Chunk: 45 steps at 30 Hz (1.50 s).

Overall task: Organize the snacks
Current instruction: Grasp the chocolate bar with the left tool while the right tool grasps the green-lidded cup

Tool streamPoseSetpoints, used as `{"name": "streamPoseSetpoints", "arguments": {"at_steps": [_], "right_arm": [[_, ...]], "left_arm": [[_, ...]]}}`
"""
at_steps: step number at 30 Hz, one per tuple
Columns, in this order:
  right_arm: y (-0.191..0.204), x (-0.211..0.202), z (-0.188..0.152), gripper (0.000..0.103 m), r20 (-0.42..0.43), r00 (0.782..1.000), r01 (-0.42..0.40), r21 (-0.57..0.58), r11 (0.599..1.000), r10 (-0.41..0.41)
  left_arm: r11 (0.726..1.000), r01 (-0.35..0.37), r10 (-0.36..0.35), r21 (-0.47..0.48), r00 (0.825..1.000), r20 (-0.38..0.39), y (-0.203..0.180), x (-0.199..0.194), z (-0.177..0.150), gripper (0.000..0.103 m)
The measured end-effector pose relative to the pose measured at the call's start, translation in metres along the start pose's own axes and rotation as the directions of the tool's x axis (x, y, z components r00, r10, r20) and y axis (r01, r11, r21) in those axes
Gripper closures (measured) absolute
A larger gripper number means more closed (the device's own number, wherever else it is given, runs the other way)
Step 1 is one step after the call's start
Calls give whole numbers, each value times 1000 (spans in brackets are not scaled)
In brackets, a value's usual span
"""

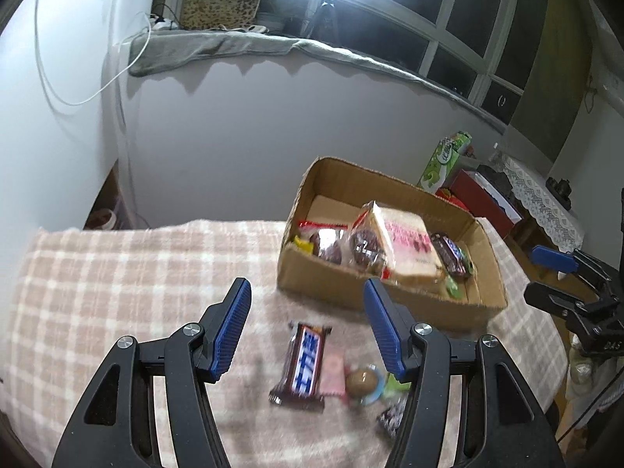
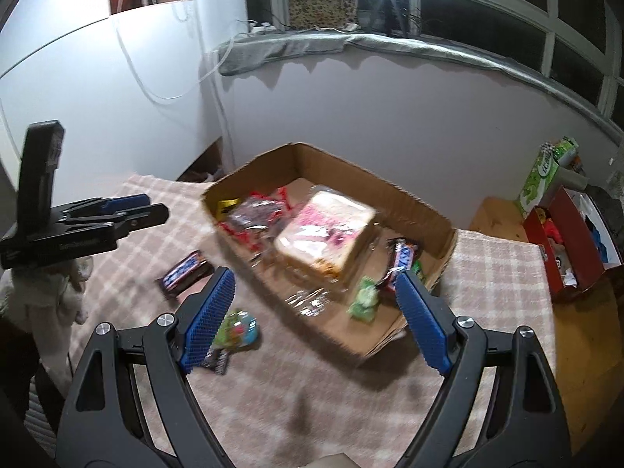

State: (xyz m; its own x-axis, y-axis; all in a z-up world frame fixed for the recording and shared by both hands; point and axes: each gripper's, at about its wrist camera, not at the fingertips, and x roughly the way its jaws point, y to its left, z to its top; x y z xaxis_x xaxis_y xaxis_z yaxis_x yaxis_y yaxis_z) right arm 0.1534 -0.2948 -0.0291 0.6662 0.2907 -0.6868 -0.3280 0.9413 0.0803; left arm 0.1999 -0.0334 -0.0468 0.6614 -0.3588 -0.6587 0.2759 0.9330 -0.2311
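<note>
A cardboard box (image 1: 323,284) on the checked cloth holds a wrapped sandwich (image 1: 405,247), chocolate pastries (image 1: 362,249) and a Snickers bar (image 1: 452,253). It also shows in the right wrist view (image 2: 390,335), with the sandwich (image 2: 323,234) inside. A loose Snickers bar (image 1: 304,362) lies on the cloth in front of the box, with a pink packet (image 1: 333,370) and a round sweet (image 1: 362,382) beside it. My left gripper (image 1: 308,312) is open and empty above the loose bar. My right gripper (image 2: 316,300) is open and empty over the box's near edge.
The checked cloth (image 1: 117,292) covers the table. A green carton (image 1: 444,160) and a red box (image 1: 483,199) stand on a side table to the right. A wall and a window sill lie behind. A small wrapped sweet (image 2: 238,329) lies by my right gripper's left finger.
</note>
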Motion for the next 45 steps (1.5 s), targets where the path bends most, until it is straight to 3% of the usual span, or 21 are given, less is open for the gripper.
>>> {"name": "streamPoseSetpoints", "arguments": {"at_steps": [8, 16, 19, 25, 31, 34, 41, 45], "right_arm": [[25, 5, -20, 16, -44, 997, -70, 12, 997, 71], [31, 41, -37, 17, -129, 985, -101, 90, 991, 113], [35, 54, -39, 26, -146, 984, -89, 80, 993, 100], [34, 78, -40, 28, -190, 975, -83, 173, 981, 116], [37, 103, -39, 38, -231, 965, -73, 211, 975, 122], [45, 111, -43, 42, -257, 961, -61, 177, 982, 106], [53, 112, -49, 62, -268, 963, -23, 74, 997, 42], [53, 109, -52, 63, -271, 962, -27, 25, 999, 33]], "left_arm": [[1000, 3, -3, -16, 1000, -22, 6, -1, -21, 44], [1000, 5, -5, -2, 998, -62, 4, 10, -35, 44], [1000, 9, -9, 2, 997, -74, 4, 15, -39, 45], [1000, 4, -1, 27, 995, -99, 1, 28, -45, 50], [999, -2, 7, 34, 992, -129, 1, 41, -44, 54], [999, -6, 13, 45, 990, -137, 0, 46, -44, 55], [998, -14, 24, 64, 987, -156, -1, 57, -49, 59], [997, -18, 28, 69, 988, -150, 1, 58, -53, 63]]}}
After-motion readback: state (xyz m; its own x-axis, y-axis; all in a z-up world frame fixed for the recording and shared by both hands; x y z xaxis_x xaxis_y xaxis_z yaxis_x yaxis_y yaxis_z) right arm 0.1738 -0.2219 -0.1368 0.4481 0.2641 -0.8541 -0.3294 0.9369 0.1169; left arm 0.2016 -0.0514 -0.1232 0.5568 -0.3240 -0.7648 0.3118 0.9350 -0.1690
